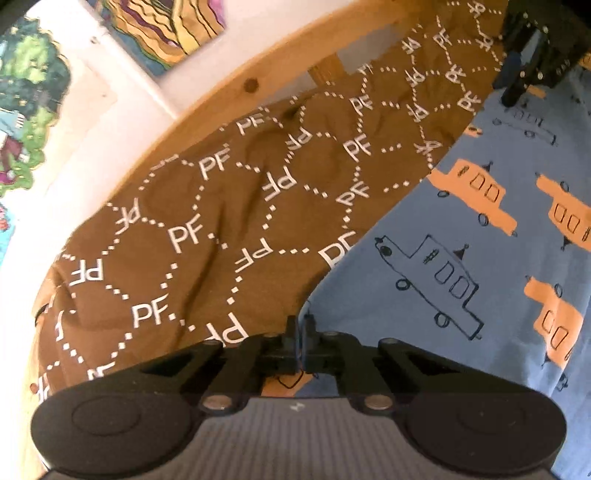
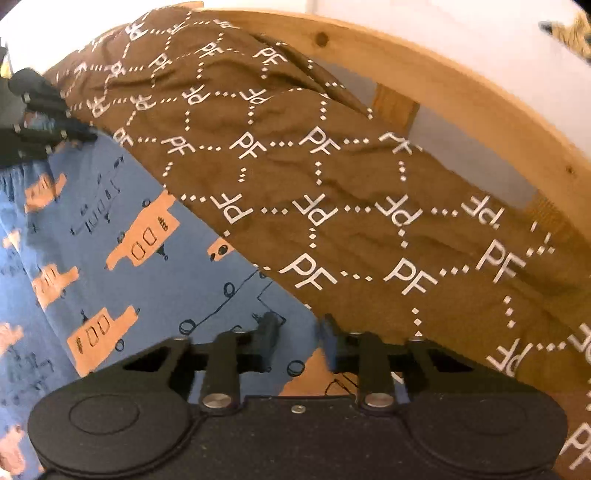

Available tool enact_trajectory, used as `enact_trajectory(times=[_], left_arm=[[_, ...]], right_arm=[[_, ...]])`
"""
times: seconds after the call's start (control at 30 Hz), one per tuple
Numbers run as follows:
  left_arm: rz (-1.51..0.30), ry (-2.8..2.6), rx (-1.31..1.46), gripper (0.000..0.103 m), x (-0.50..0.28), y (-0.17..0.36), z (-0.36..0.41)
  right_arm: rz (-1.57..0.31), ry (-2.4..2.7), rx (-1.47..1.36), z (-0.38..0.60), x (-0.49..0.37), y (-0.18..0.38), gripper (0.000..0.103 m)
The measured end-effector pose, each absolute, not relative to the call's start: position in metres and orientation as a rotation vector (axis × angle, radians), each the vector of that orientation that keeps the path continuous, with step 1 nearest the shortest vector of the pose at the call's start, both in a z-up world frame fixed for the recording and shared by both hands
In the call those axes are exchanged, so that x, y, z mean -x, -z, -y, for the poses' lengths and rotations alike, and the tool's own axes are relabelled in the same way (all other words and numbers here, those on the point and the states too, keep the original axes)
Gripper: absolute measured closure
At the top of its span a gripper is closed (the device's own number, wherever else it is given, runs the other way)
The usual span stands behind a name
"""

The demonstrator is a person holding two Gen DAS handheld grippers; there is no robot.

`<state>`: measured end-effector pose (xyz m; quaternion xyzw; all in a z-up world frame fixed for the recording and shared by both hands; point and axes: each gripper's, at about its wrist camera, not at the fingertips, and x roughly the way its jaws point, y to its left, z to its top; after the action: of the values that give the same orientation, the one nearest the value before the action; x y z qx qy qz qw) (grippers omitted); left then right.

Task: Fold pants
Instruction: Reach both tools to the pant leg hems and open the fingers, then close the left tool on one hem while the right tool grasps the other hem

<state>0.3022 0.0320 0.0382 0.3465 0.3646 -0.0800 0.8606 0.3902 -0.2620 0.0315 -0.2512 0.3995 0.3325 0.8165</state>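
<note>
Pants [image 1: 480, 258] edge sits pinched in left gripper [image 1: 301, 328], over brown blanket [image 1: 221, 206].

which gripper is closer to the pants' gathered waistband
Left. The left hand-held gripper sits just above the waistband; the right hand-held gripper is far along the pants' edge.

Left claw [image 1: 301, 328] matte black, silver screws, ribbed grey body, right claw [image 2: 297, 332] black, speckled housing

A pine bed frame [image 1: 236, 79] stands against a white wall [image 1: 110, 122] hung with colourful pictures [image 1: 162, 29].
</note>
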Motion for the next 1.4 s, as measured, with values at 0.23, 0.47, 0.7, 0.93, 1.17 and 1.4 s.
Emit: enact_trajectory(times=[0.23, 0.47, 0.7, 0.93, 1.17, 1.4], left_arm=[[-0.674, 0.07, -0.707, 0.102, -0.295, -0.059, -0.031], [-0.672, -0.07, -0.647, 0.102, -0.328, -0.074, -0.043], [-0.739, -0.076, -0.618, 0.097, -0.348, -0.052, -0.057], [-0.72, 0.039, -0.548, 0.05, -0.337, -0.068, -0.083], [-0.711, 0.158, -0.415, 0.028, -0.321, -0.095, -0.128], [-0.782, 0.173, -0.401, 0.043, -0.319, -0.099, -0.138]], right_arm=[[-0.727, -0.604, 0.596, 0.257, -0.379, -0.041, 0.103], [-0.609, -0.532, 0.587, 0.233, -0.408, -0.057, 0.103], [-0.668, -0.519, 0.595, 0.21, -0.448, -0.024, 0.103], [-0.669, -0.475, 0.489, 0.243, -0.453, -0.018, 0.054], [-0.676, -0.584, 0.387, 0.256, -0.453, -0.028, 0.028], [-0.727, -0.725, 0.418, 0.205, -0.466, -0.019, 0.026]])
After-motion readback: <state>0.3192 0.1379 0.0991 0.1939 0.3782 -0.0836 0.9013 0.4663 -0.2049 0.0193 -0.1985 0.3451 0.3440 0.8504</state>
